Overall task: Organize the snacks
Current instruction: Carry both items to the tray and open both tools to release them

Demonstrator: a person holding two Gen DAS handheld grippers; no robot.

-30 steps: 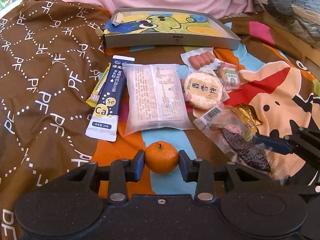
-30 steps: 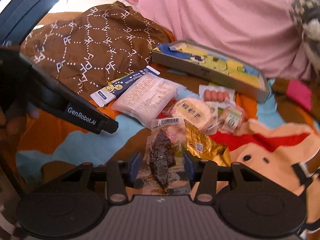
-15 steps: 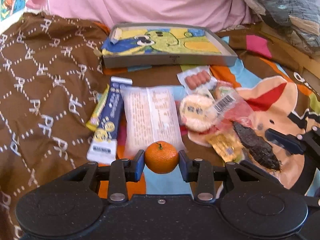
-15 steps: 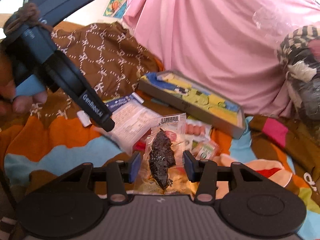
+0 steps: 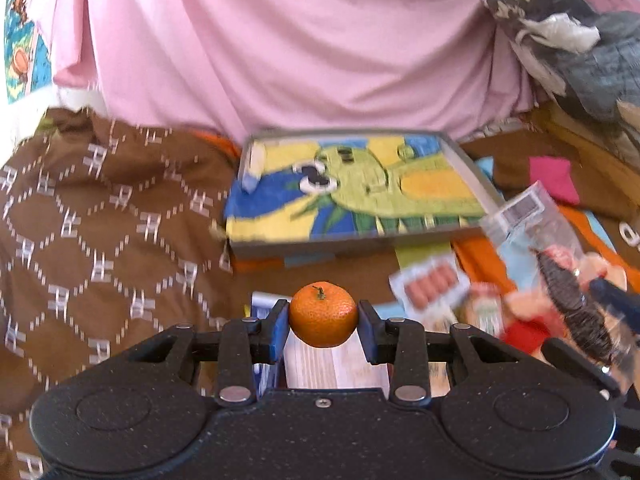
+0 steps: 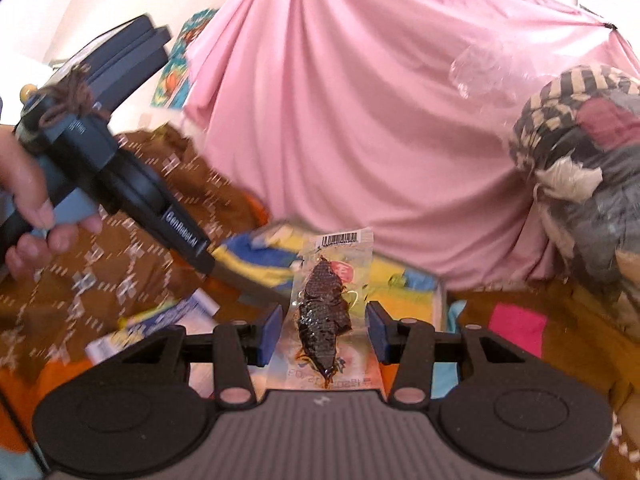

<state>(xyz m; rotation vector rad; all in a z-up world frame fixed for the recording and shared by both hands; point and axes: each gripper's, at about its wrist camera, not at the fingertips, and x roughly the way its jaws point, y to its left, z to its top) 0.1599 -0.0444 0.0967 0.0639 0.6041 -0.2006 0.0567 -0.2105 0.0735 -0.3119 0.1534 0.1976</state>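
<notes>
My left gripper (image 5: 323,315) is shut on a small orange mandarin (image 5: 323,314), held in the air in front of the grey tray (image 5: 280,246) lined with a cartoon print. My right gripper (image 6: 322,330) is shut on a clear packet of dark dried fish (image 6: 323,312), lifted upright before the same tray (image 6: 439,300). That fish packet (image 5: 560,264) also shows at the right of the left wrist view. Below lie a sausage pack (image 5: 430,285), a white packet (image 5: 336,364) and a blue sachet (image 6: 160,320).
Snacks lie on a bed covered by a brown patterned blanket (image 5: 100,220) and a cartoon sheet. A pink cloth (image 5: 280,40) hangs behind the tray. A pile of bagged clothes (image 5: 568,32) sits at the back right. A hand (image 6: 28,200) holds the left gripper.
Both grippers have risen and moved forward toward the tray, carrying the mandarin and the fish packet off the bed. The snacks left on the bed now sit lower in view.
</notes>
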